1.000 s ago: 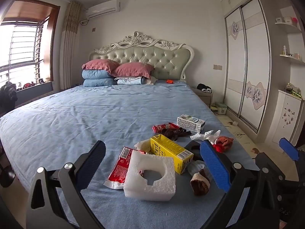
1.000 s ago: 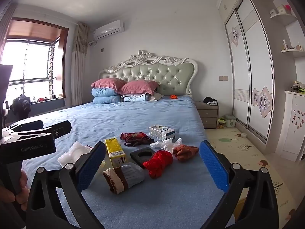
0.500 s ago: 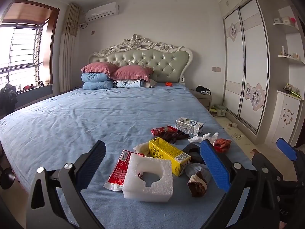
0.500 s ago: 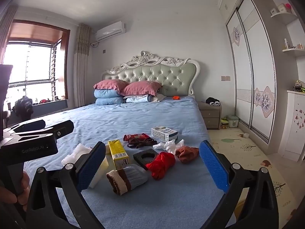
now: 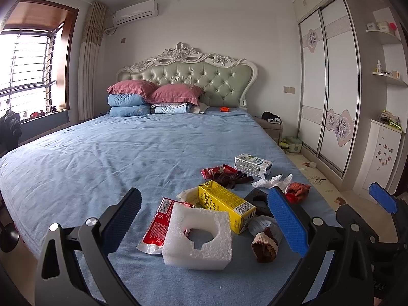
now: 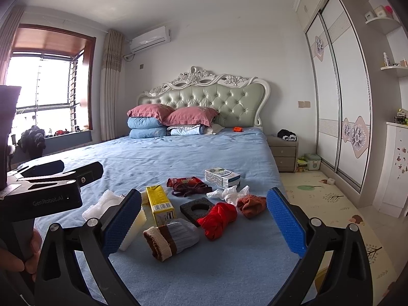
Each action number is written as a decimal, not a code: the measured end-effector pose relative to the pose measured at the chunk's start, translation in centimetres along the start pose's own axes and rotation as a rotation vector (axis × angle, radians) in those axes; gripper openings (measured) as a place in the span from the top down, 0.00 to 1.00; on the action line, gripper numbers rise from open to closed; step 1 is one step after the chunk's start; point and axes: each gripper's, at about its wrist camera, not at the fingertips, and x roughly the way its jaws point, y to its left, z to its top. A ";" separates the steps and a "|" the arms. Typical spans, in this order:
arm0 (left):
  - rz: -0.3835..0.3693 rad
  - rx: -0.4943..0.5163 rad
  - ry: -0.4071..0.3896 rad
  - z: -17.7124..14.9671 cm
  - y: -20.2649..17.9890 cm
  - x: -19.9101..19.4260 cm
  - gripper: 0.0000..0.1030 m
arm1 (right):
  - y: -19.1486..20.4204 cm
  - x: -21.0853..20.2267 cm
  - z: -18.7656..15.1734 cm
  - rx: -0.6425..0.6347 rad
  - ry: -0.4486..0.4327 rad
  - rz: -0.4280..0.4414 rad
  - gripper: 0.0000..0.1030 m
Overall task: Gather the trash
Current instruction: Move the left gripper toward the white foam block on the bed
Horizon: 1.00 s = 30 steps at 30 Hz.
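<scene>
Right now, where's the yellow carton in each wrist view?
Left wrist: yellow carton lies centre, just beyond the white foam block, between the open left gripper's fingers.
Right wrist: yellow carton sits left of centre, beside the gripper's left finger, end label towards the camera.
Shared landmark: the black foam ring, right of the carton in both.

We see wide bare bed (image 5: 107,158) to the left of the litter. Ahead of our spread left gripper (image 5: 204,219), the white foam block (image 5: 197,237) lies nearest, with the yellow carton (image 5: 225,204) just behind it. Before our right gripper (image 6: 204,221), the striped sock (image 6: 170,238) and red cloth (image 6: 219,219) crowd the way.
</scene>
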 end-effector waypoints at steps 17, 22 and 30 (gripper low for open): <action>-0.005 -0.004 0.013 -0.7 0.1 0.2 0.04 | 0.2 -0.1 -0.1 -0.012 0.013 0.007 0.08; -0.008 -0.005 0.015 -0.8 0.2 0.1 0.04 | 0.2 -0.1 -0.1 -0.007 0.011 0.005 0.08; -0.004 -0.001 0.028 -1.0 0.0 0.2 0.04 | 0.4 -0.3 -0.1 -0.012 0.016 0.010 0.08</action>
